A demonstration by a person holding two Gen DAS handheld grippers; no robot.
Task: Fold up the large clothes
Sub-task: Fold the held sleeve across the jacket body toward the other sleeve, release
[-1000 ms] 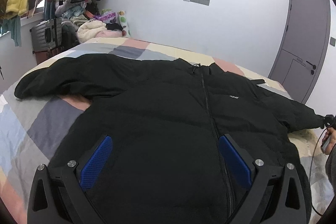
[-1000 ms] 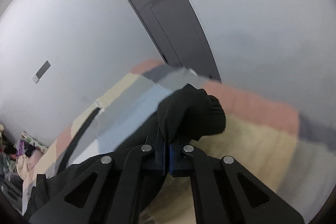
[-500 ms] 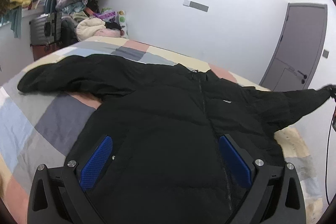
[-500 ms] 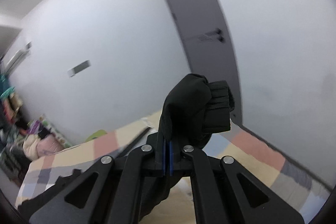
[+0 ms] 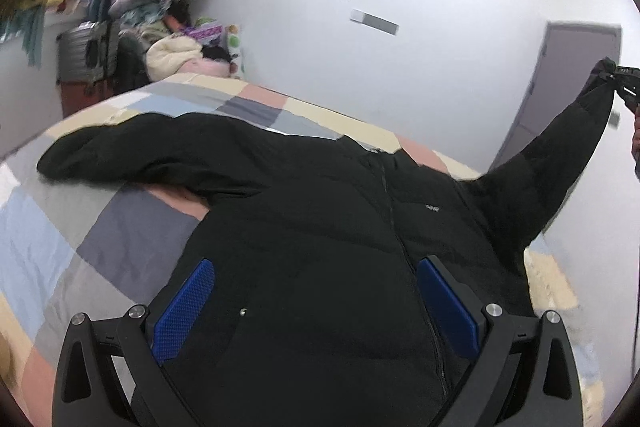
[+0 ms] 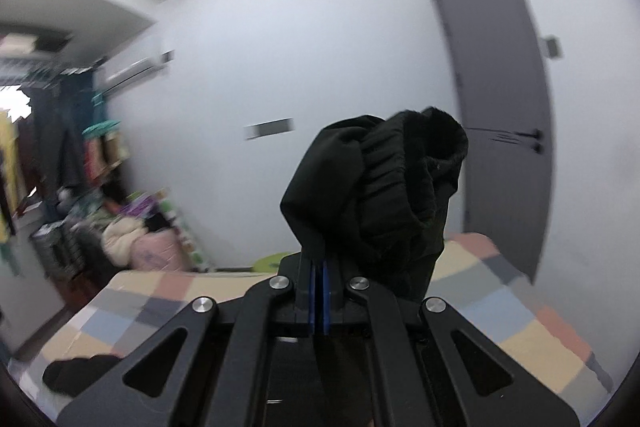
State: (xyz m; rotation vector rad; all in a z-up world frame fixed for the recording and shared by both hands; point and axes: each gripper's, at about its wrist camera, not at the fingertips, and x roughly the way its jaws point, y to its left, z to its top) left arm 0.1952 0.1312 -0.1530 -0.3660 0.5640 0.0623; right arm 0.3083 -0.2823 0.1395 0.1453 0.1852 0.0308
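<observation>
Ahead of our left gripper (image 5: 316, 307) and beneath it, the bed (image 5: 100, 223) with its checked cover takes up most of the room, and we use it as the folding surface because nothing smaller would carry the whole garment laid flat. On it lies the black padded jacket (image 5: 320, 227), front up, zip closed down the middle, its body directly under and between our left fingers. The far sleeve (image 5: 132, 159) stretches out flat to the left of that gripper, well away from it. The near sleeve (image 5: 560, 163) rises off the bed to the upper right, pulled taut towards our right gripper (image 5: 624, 83).

We hold the left gripper wide apart, blue pads (image 5: 184, 307) facing each other over the jacket's lower body and gripping nothing; we judge it waits there to pin or steady the body while the sleeve comes across. Whether it touches the cloth we cannot tell.

Our right gripper (image 6: 318, 291) is closed tight on the sleeve's cuff (image 6: 384, 187), the ribbed end bunched just above its fingertips. We keep it high, we think, so the sleeve clears the puffy body and can be swung inward over the chest for the first fold.

The jacket looks thick, matte and quilted, with a small pale logo (image 5: 433, 207) on the chest right of the zip.
</observation>
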